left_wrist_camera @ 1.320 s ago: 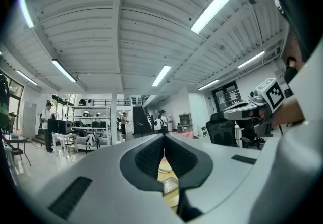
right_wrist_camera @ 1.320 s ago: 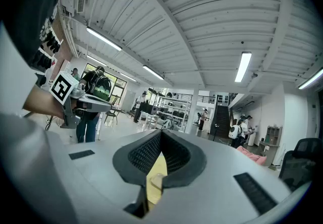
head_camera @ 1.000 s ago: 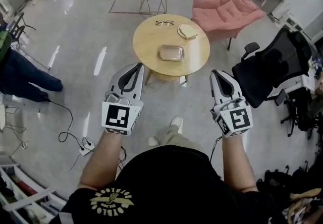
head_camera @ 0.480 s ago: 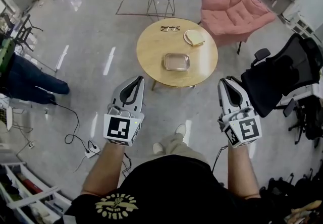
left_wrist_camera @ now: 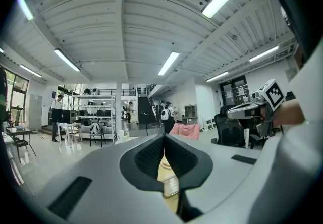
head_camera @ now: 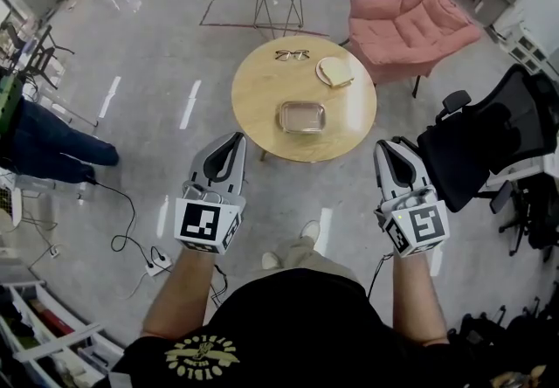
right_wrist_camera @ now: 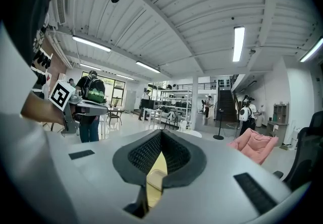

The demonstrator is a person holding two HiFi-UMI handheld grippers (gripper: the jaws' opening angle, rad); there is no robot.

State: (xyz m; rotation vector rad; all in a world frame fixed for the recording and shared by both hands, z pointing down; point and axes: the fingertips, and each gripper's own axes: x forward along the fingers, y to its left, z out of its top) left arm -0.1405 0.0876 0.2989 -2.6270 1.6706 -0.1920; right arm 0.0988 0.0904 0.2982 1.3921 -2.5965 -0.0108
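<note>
Ahead of both jaws, and well apart from them, sits a round wooden counter (head_camera: 262, 102). You hold the left gripper (head_camera: 229, 141) and the right gripper (head_camera: 389, 148) up in the air, side by side, over the grey floor. Each pair of jaws is pressed together at the tips, with nothing between them. Through the thin slit under the tips you can just see the yellow counter top.

A shiny metal tray (head_camera: 302, 116) lies flat on the counter, on the side nearest the jaws and about midway between the two grippers. It looks thin, light and stiff, and its smooth metal may well be slippery. Its low rim looks like the best place to pinch, with one jaw inside and one outside.

Past the tray, farther from the jaws, lie a pair of glasses (head_camera: 291, 54) and a pale dish (head_camera: 334, 72). The glasses look easy to break. Beyond the right jaws stands a pink armchair (head_camera: 410, 24), and just beside the right gripper is a black office chair (head_camera: 489, 137).
</note>
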